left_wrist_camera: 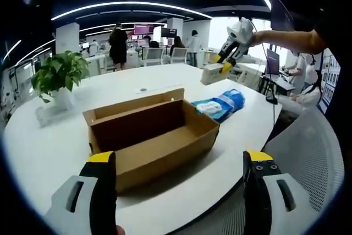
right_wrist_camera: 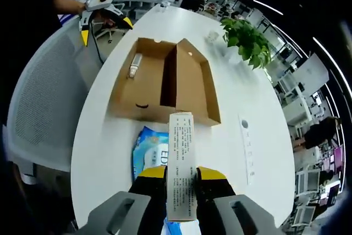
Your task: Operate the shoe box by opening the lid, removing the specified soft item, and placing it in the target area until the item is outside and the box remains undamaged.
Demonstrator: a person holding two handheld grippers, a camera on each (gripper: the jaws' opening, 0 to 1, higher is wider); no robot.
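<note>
Clamping a small printed carton [right_wrist_camera: 180,166] between its jaws above the blue wipes pack [right_wrist_camera: 147,155] beside the open shoe box [right_wrist_camera: 165,81], the right gripper [right_wrist_camera: 181,177] contrasts with the wide-open, empty left gripper [left_wrist_camera: 180,163].

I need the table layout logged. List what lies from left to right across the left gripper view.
Potted plant → open shoe box → blue soft pack → right gripper, shut on a small carton.
</note>
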